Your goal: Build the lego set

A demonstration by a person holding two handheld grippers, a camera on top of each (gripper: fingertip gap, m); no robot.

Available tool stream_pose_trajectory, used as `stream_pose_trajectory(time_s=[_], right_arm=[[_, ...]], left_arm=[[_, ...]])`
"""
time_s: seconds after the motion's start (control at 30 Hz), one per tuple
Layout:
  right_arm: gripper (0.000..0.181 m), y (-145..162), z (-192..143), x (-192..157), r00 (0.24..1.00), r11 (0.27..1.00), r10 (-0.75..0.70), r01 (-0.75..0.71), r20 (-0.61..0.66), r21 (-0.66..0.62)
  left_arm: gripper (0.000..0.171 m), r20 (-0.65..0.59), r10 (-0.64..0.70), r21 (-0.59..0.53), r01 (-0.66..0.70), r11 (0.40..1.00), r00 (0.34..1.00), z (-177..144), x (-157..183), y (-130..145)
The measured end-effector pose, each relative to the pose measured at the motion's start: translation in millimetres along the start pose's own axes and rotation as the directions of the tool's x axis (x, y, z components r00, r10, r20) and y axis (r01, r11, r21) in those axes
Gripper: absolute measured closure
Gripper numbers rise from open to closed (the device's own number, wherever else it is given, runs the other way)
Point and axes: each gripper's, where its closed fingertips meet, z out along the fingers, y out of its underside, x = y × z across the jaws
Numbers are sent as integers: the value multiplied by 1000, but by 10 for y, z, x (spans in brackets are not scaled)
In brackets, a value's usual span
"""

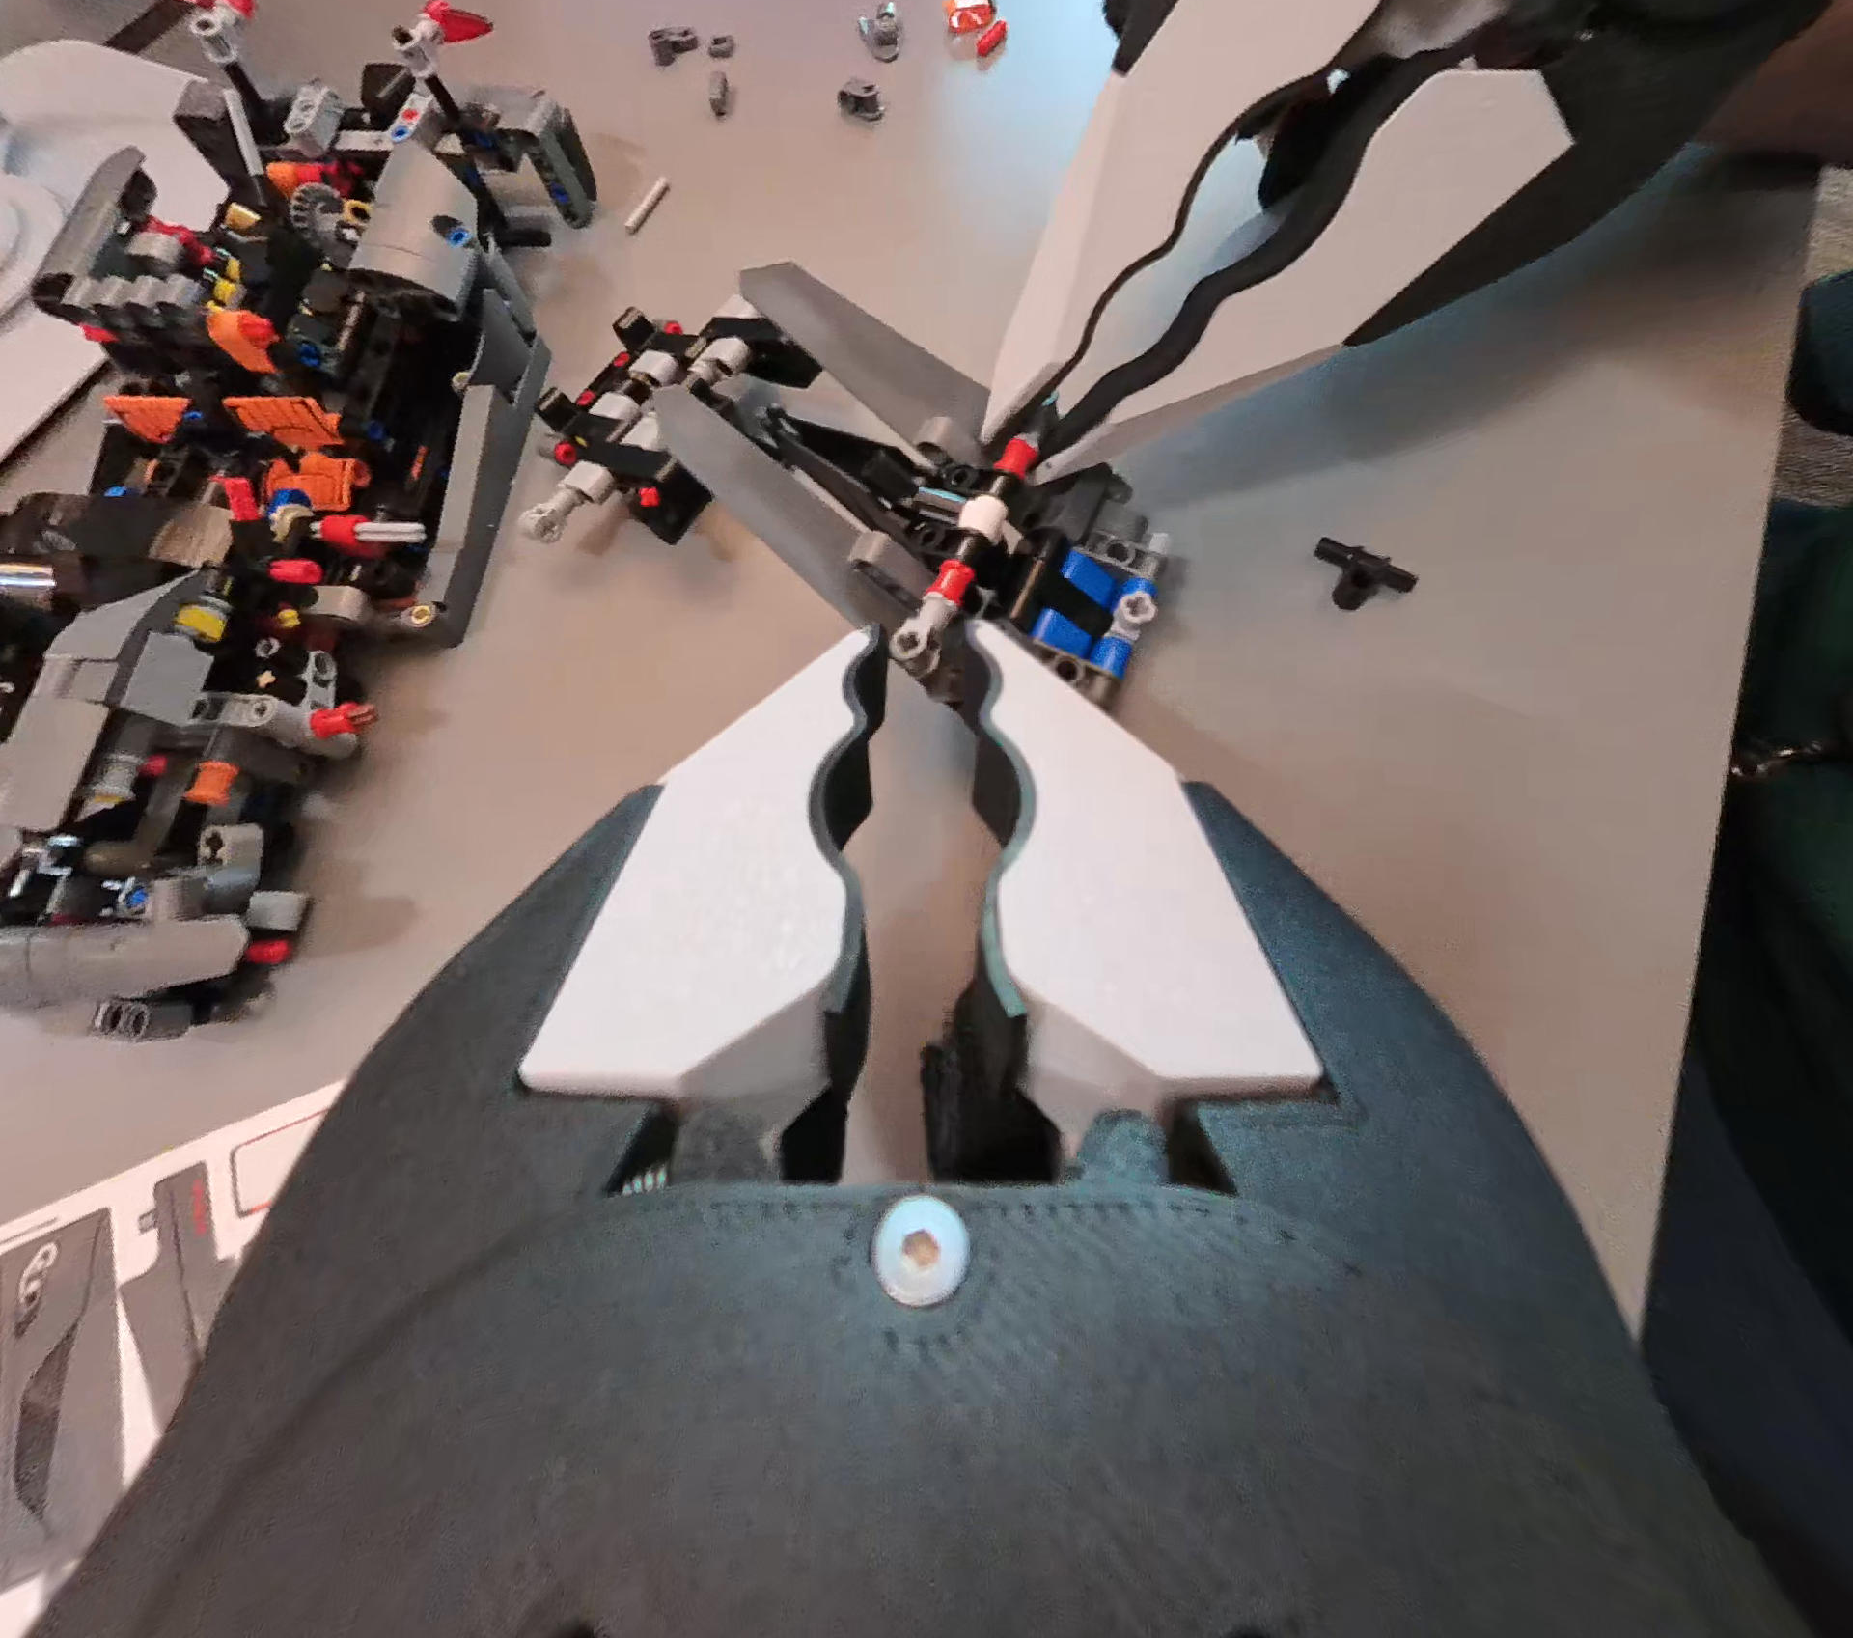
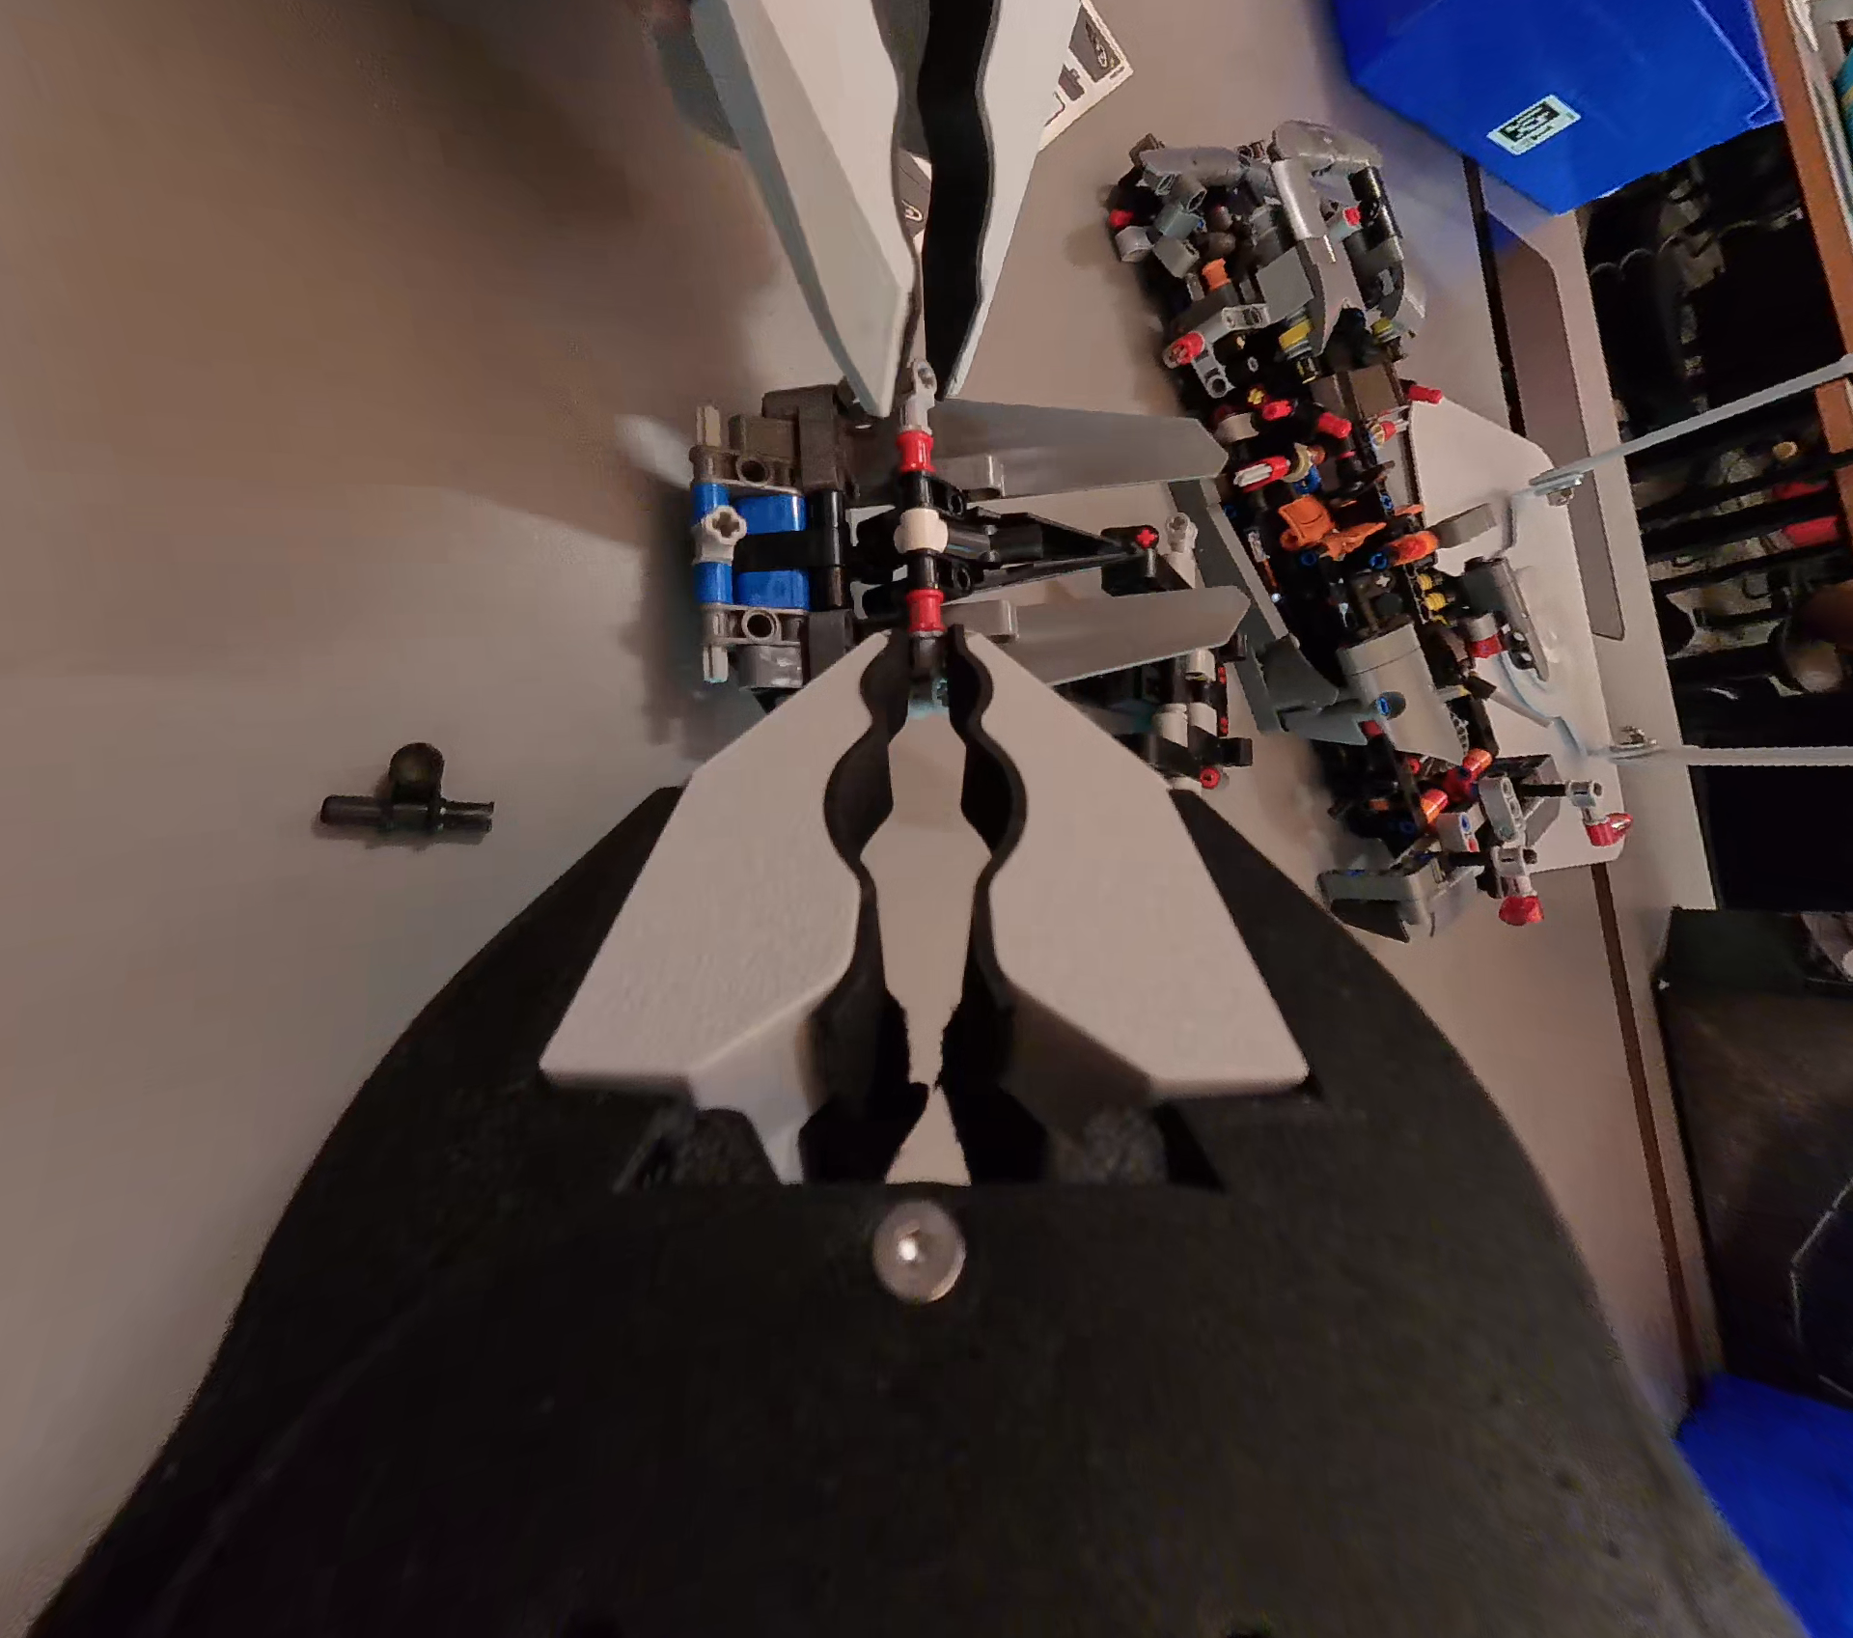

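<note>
Far left on the grey counter [image 1: 1404,788] sits the big chassis build [image 1: 271,467], a dense mix of grey panels, black beams and orange and red bits, well apart from my work. The sub-assembly [image 1: 902,487] lies mid-counter: smooth grey blade panels, blue studded block, and a thin black axle [image 1: 978,522] with red bushes and one white bush. That axle is the key line; its long axis runs straight from one gripper to the other. My left gripper [image 1: 928,647] has its fingers nearly closed around the light-grey end connector [image 1: 922,637]; I can't confirm firm contact. My right gripper [image 2: 924,649] meets the opposite end, fingers pinched narrowly on the axle tip. Both are equally near. Next move, I'd judge, is axial push or steadying. A loose black T-pin [image 1: 1364,572] lies right of it, untouched.
</note>
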Motion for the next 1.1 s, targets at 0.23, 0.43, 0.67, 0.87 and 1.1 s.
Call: stream_pose_trajectory(time_s=[0.23, 0.43, 0.67, 0.87, 1.1], right_arm=[[176, 21, 3, 20, 999, 999, 37, -37, 8, 22], [172, 26, -40, 49, 964, 965, 238, -248, 116, 81], [176, 98, -98, 119, 870, 888, 426, -455, 249, 70], [170, 157, -55, 137, 795, 857, 478, -516, 372, 1], [171, 139, -4, 143, 690, 815, 505, -579, 518, -24]], left_arm=[[164, 107, 135, -19, -134, 991, 985, 28, -32, -7], [164, 173, 229, -32, -227, 973, 958, 37, -17, -6], [165, 187, 300, -42, -297, 954, 936, 56, 26, 3], [165, 193, 372, -69, -365, 928, 908, 57, 35, 13], [165, 192, 432, -81, -425, 902, 881, 50, 50, 14]])
